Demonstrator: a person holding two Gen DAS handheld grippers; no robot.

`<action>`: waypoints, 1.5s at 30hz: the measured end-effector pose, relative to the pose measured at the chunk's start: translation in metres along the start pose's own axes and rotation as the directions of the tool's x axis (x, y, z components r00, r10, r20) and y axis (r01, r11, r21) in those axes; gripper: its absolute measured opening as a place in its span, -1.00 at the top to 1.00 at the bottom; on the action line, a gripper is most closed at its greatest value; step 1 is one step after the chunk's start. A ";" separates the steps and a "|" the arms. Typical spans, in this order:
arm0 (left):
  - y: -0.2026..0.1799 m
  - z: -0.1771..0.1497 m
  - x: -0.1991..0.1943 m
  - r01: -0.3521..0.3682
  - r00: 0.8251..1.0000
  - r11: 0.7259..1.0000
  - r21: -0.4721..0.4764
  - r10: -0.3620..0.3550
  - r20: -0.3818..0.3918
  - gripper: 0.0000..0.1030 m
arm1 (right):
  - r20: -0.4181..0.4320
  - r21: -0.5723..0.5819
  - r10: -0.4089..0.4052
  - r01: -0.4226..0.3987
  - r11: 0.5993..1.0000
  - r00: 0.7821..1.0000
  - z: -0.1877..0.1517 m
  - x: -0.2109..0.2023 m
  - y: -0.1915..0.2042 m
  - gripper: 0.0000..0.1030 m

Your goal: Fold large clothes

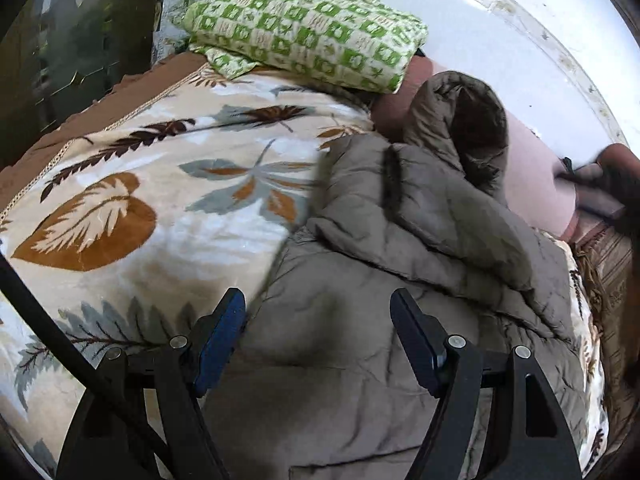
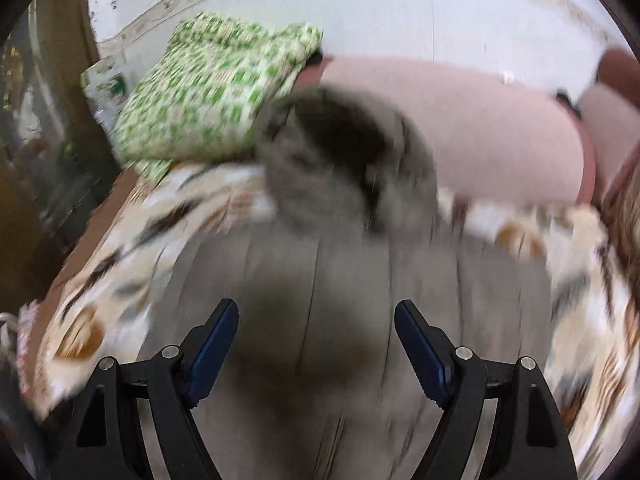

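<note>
A large grey-brown padded hooded jacket [image 1: 400, 280] lies on a bed with a leaf-patterned blanket [image 1: 140, 200]. Its hood [image 1: 460, 120] stands up at the far end, and a sleeve or front flap lies folded across the body. My left gripper [image 1: 318, 312] is open and empty just above the jacket's near part. In the blurred right wrist view the jacket [image 2: 340, 280] fills the middle with its hood [image 2: 344, 140] beyond. My right gripper [image 2: 316, 320] is open and empty above the jacket's body.
A folded green-and-white patterned cloth [image 1: 304, 24] lies at the bed's far end; it also shows in the right wrist view [image 2: 208, 92]. A pink pillow [image 1: 536, 172] lies against the white wall [image 1: 520, 40]. Dark furniture [image 1: 60, 60] stands left of the bed.
</note>
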State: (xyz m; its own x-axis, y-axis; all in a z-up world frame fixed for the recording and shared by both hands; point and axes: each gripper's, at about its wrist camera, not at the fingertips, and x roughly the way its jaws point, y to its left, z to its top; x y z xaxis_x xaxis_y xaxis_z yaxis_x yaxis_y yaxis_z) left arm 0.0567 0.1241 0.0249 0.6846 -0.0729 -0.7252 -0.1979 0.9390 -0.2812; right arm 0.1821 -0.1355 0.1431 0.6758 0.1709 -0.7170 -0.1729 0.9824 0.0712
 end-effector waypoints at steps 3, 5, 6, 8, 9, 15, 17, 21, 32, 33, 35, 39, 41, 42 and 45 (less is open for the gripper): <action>0.000 0.000 0.014 0.016 0.999 1.000 -0.011 -0.016 -0.044 -0.44 | 0.033 -0.045 -0.106 0.108 0.993 0.994 0.047 0.027 0.001 -0.64; 0.000 0.000 0.023 0.035 0.996 0.999 -0.033 -0.037 -0.078 -0.44 | 0.045 -0.070 -0.162 0.165 0.984 0.986 0.069 0.044 0.004 -0.64; -0.001 0.000 0.026 0.045 0.995 0.998 -0.041 -0.048 -0.087 -0.44 | 0.056 -0.095 -0.202 0.207 0.974 0.978 0.083 0.058 0.006 -0.64; -0.003 0.000 0.030 0.049 0.994 0.998 -0.042 -0.053 -0.090 -0.44 | 0.067 -0.127 -0.246 0.253 0.959 0.967 0.099 0.077 0.008 -0.65; -0.004 0.000 0.032 0.044 0.995 0.999 -0.031 -0.047 -0.089 -0.44 | 0.070 -0.145 -0.269 0.276 0.950 0.961 0.106 0.089 0.012 -0.65; -0.001 0.002 0.041 0.038 0.994 0.999 -0.036 -0.041 -0.100 -0.44 | 0.117 -0.257 -0.412 0.428 0.867 0.904 0.139 0.154 0.031 -0.65; -0.002 0.002 0.042 0.037 0.994 0.999 -0.032 -0.040 -0.101 -0.44 | 0.128 -0.273 -0.442 0.460 0.845 0.888 0.142 0.166 0.033 -0.65; -0.003 0.002 0.043 0.037 0.994 0.999 -0.025 -0.039 -0.104 -0.44 | 0.145 -0.306 -0.495 0.515 0.801 0.857 0.145 0.183 0.033 -0.13; 0.003 0.006 0.040 0.053 0.992 0.996 -0.074 -0.061 -0.109 -0.44 | 0.122 -0.191 -0.291 0.310 0.931 0.949 0.122 0.096 0.027 0.90; 0.004 0.006 0.039 0.059 0.992 0.995 -0.084 -0.068 -0.110 -0.44 | 0.130 -0.189 -0.275 0.296 0.936 0.953 0.115 0.082 0.026 0.90; 0.006 0.007 0.036 0.064 0.991 0.993 -0.096 -0.074 -0.108 -0.44 | 0.139 -0.181 -0.230 0.253 0.950 0.963 0.097 0.052 0.025 0.91; 0.011 0.009 0.026 0.070 0.993 0.991 -0.118 -0.080 -0.088 -0.44 | 0.142 -0.173 -0.154 0.178 0.969 0.978 0.050 -0.003 0.020 0.91; 0.013 0.010 0.020 0.066 0.995 0.990 -0.123 -0.075 -0.071 -0.44 | 0.131 -0.156 -0.119 0.139 0.978 0.984 0.024 -0.024 0.016 0.90; 0.014 0.011 0.019 0.064 0.995 0.990 -0.125 -0.072 -0.065 -0.44 | 0.120 -0.145 -0.100 0.117 0.983 0.988 0.008 -0.034 0.013 0.91; 0.016 0.012 0.013 0.062 0.996 0.989 -0.134 -0.069 -0.051 -0.44 | 0.091 -0.123 -0.054 0.065 0.990 0.994 -0.039 -0.056 0.009 0.90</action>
State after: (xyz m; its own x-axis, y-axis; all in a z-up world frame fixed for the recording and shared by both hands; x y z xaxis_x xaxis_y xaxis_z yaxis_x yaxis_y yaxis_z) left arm 0.0715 0.1420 0.0185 0.6597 -0.1548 -0.7354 -0.2473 0.8793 -0.4069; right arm 0.1148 -0.1388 0.1568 0.7464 0.1234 -0.6540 -0.2154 0.9746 -0.0620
